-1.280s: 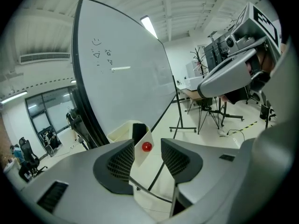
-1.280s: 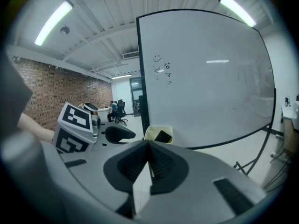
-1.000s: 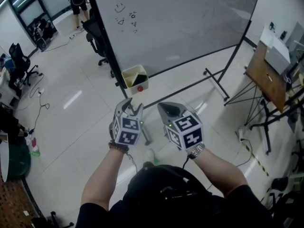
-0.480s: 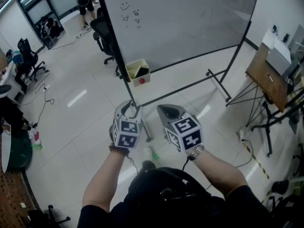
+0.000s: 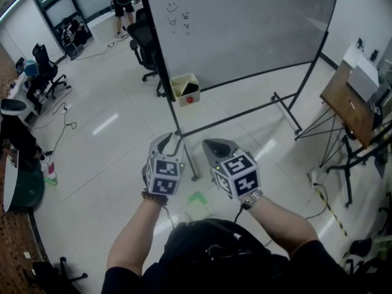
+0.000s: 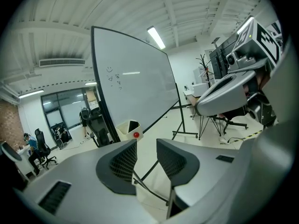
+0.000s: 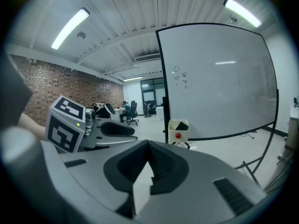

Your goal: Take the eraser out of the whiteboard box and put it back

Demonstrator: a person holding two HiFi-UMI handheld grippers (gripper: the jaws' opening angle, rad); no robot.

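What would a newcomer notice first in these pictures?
The big whiteboard on its stand fills the top of the head view, with a cream box hung at its lower left corner, a dark eraser inside. Low in the middle, the left gripper has just been closing its fingers on nothing, beside the shut right gripper.

whiteboard point(image 5: 245, 29): a drawn smiley, a triangle and a few scribbles at its upper left, well ahead of both grippers; no word legible.
left gripper point(image 5: 168, 141): black-and-white square markers on its cube, no letters.
right gripper point(image 5: 215, 146): likewise.
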